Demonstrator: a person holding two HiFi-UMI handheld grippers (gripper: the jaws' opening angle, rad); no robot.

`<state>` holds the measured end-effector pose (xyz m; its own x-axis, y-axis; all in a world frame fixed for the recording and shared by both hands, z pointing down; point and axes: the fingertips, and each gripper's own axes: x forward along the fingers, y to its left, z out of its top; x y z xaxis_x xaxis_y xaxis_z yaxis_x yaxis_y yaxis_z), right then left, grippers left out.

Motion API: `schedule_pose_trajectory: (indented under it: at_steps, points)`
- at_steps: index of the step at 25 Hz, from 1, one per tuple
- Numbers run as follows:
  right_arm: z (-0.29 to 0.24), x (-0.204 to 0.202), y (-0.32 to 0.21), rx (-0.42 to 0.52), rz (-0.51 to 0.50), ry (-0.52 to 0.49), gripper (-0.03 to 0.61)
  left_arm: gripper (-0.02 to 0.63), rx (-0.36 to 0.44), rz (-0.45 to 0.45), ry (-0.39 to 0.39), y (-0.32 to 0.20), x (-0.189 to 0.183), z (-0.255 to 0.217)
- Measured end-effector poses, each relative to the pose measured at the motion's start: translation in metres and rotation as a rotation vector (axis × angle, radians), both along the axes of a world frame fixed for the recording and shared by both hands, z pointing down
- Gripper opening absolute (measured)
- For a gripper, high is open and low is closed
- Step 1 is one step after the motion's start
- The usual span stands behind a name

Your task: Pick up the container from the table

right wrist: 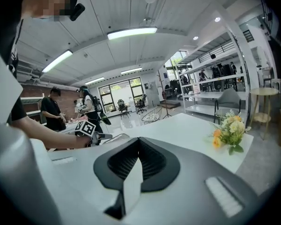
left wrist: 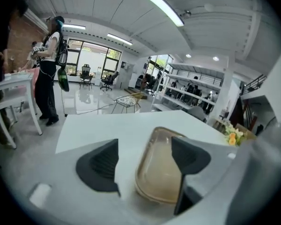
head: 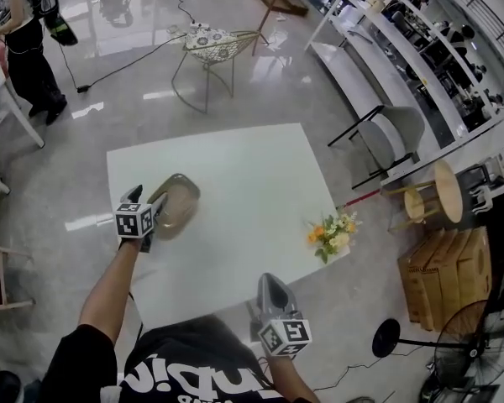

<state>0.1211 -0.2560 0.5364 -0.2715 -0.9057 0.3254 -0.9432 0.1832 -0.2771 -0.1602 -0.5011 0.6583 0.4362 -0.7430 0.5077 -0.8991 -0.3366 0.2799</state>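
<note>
While the container (left wrist: pixel 160 170) lay unlifted on the table (head: pixel 252 162), the left gripper (left wrist: pixel 145 149) straddled its rim wide open, not gripping, and the right gripper (right wrist: pixel 138 162) hung closed and empty.

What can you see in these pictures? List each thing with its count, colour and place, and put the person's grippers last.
Table: one, white, centre.
Container: one, translucent brown, table's left part.
Flowers: one bunch, orange, white and green, table's right edge.
Wire chair: one, pale, floor beyond table.
Boxes: a stack, brown, floor at right.
Standing person: one, dark clothes, far left.
Left gripper: one, grey, jaws open about container's rim.
Right gripper: one, grey, jaws shut, empty, at table's near edge.
</note>
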Motion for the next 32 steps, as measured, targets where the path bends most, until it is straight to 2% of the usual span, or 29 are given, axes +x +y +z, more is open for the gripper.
schedule_pose_trajectory:
  at_steps: [8, 18, 26, 32]
  points:
    - [0.007, -0.025, -0.014, -0.016, -0.020, -0.006, 0.000, 0.330, -0.095, 0.093, 0.051, 0.001, 0.012, 0.025]
    - [0.007, -0.028, -0.016, -0.026, -0.011, 0.001, 0.000, 0.267, -0.171, 0.132, 0.136, 0.004, 0.015, 0.030]
    - [0.006, -0.030, -0.012, -0.016, -0.024, -0.006, 0.000, 0.203, -0.155, 0.117, 0.195, 0.014, 0.024, 0.026]
    - [-0.001, -0.025, -0.004, -0.009, -0.021, -0.015, 0.000, 0.160, -0.133, 0.115, 0.204, 0.020, 0.034, 0.010]
